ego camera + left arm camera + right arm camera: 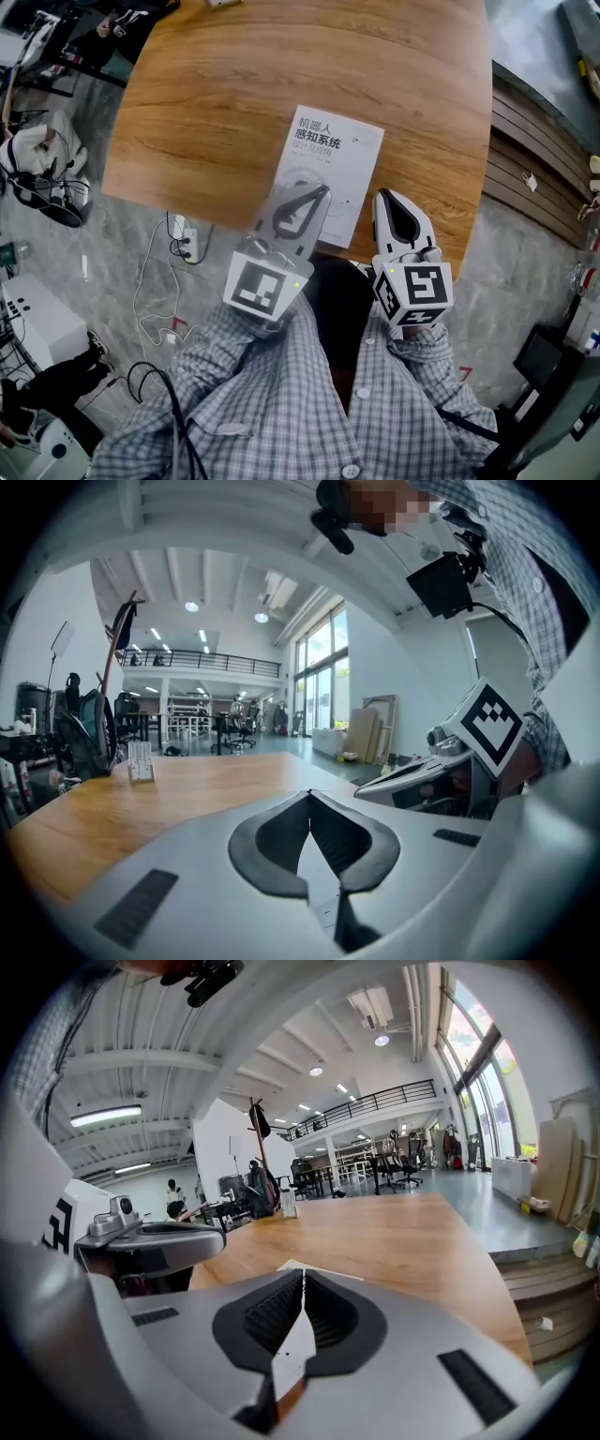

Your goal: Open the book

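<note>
A closed white book (333,159) with dark printed characters lies on the wooden table (216,94), close to its near edge. My left gripper (323,190) hovers over the book's near left part, its jaws shut with nothing between them; in the left gripper view its tips (309,794) meet in a point. My right gripper (382,197) sits just off the book's near right corner, above the table edge. Its tips (303,1274) also meet, and a white corner of the book (292,1266) shows just beyond them.
The table's near edge runs right under both grippers. White cables and a power strip (184,242) lie on the grey floor at the left. Wooden steps (525,141) border the table on the right. A small white stand (141,761) sits far across the table.
</note>
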A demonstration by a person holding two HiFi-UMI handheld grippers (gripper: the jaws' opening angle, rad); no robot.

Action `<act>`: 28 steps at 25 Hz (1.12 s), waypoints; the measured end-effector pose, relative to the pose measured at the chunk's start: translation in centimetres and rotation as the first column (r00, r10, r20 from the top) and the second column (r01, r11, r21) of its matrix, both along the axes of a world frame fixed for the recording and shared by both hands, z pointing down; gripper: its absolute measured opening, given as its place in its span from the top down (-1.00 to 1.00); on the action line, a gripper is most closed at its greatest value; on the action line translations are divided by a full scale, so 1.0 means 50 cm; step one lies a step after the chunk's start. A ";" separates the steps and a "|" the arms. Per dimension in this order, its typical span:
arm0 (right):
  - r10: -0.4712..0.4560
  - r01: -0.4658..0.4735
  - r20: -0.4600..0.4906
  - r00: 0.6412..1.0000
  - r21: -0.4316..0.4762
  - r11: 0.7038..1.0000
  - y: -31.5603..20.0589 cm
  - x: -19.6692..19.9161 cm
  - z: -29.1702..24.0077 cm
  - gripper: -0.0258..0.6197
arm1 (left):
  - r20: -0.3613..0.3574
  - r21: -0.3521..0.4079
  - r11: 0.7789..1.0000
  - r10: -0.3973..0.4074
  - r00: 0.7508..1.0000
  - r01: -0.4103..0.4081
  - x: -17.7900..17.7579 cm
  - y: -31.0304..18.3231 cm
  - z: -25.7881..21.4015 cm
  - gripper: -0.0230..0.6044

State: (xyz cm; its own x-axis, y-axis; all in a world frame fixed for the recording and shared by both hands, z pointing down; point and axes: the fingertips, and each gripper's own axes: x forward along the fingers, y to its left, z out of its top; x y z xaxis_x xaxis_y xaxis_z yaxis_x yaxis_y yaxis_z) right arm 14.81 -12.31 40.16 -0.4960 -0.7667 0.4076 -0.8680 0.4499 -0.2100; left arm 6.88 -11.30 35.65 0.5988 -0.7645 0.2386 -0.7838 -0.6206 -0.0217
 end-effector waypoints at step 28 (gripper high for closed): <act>0.098 -0.055 0.055 0.994 -0.519 0.853 0.002 -0.017 0.258 0.66 | 0.251 -0.316 0.949 0.080 0.965 0.003 -0.055 0.016 0.287 0.89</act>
